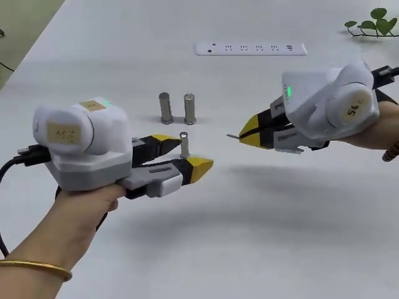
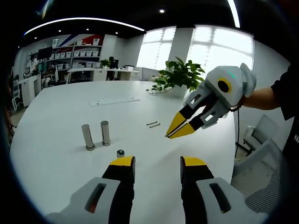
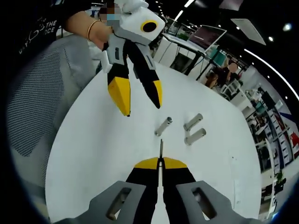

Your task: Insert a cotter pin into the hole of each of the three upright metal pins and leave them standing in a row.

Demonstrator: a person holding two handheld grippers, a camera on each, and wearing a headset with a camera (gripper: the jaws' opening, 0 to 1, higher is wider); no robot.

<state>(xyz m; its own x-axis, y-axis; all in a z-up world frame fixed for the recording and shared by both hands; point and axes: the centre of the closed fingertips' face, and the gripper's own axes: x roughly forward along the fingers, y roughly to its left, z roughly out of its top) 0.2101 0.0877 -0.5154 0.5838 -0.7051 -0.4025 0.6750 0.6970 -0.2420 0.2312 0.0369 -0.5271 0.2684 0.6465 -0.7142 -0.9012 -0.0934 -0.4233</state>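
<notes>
Left gripper (image 1: 192, 153): jaws wide apart, holding nothing. The nearest metal pin (image 1: 184, 144) stands upright on the white table (image 1: 262, 237). In the head view it lines up between the yellow jaw tips, but the left gripper view puts it (image 2: 120, 153) just ahead of one tip, not gripped.

Right gripper (image 1: 246, 137): jaws closed on a cotter pin (image 1: 233, 136). Its free end sticks out past the tips toward the nearest metal pin, near it but clear of it. The right gripper view shows the cotter pin (image 3: 161, 149) clamped dead centre.

The other two metal pins (image 1: 165, 108) stand upright side by side, farther back. Two spare cotter pins (image 2: 153, 124) lie flat on the table beyond them. A power strip (image 1: 250, 48) sits toward the far edge and a plant (image 1: 374, 25) at the far corner.

Writing:
- Tan labels (image 1: 62, 132) on the left gripper's body carry handwriting too blurred to read.
- The round sticker (image 1: 356, 109) on the right gripper has digits I can't read for sure.
- "THE" is legible on the dark shirt (image 3: 46, 25) in the right gripper view.

Green light on both grippers.
</notes>
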